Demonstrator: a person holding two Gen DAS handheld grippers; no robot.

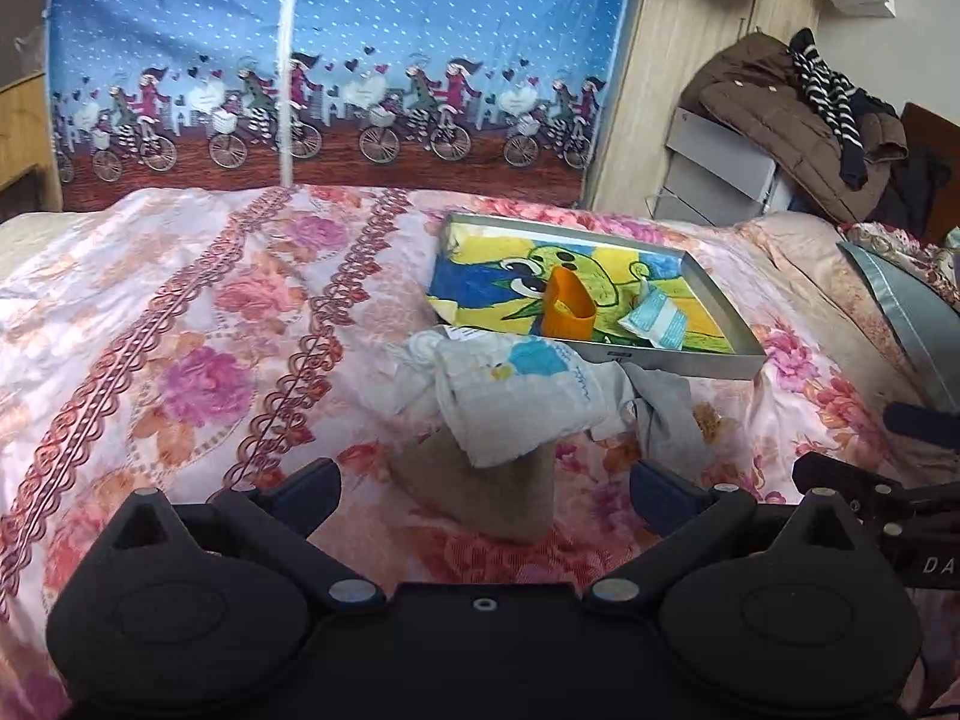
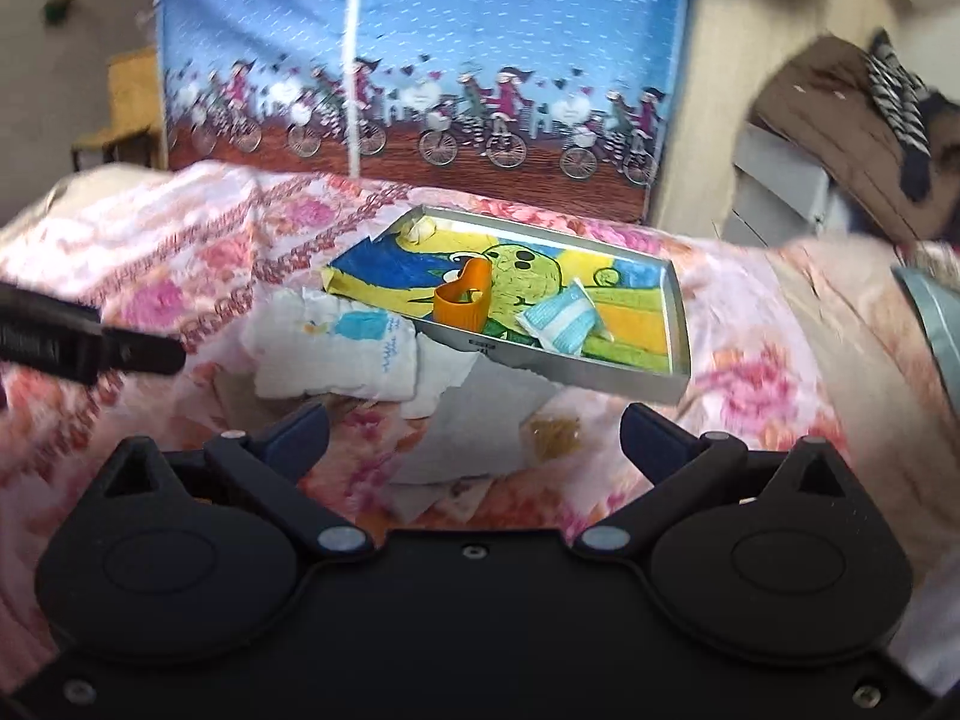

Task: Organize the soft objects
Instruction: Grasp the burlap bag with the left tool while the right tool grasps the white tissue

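- Lowest in the left wrist view, the left gripper is seen with jaws spread wide and nothing held between them; same story for the right gripper in its own view, wide apart and empty.
- Just past the left fingertips, at center frame, a brown cloth is lying on the floral bedspread, partly covered by a white printed cloth. A grey cloth is bunched just right of it.
- A small yellowish packet is seen on the bedspread between the right gripper's fingers, though motion blur makes it hard to identify.
- Further back, center-right of frame, the metal tray is sitting with a cartoon-print liner; an orange heart-shaped cup and a blue-and-white pouch are already inside.
- Probably the white printed cloth is meant to be picked next, since it's on top. Best if it's pinched at a thick fold near the middle, not a loose corner, so it won't be dragged or unfurled and the brown one isn't snagged along.
- The tray's near rim should be cleared on the way in, and the orange cup shouldn't be knocked over.
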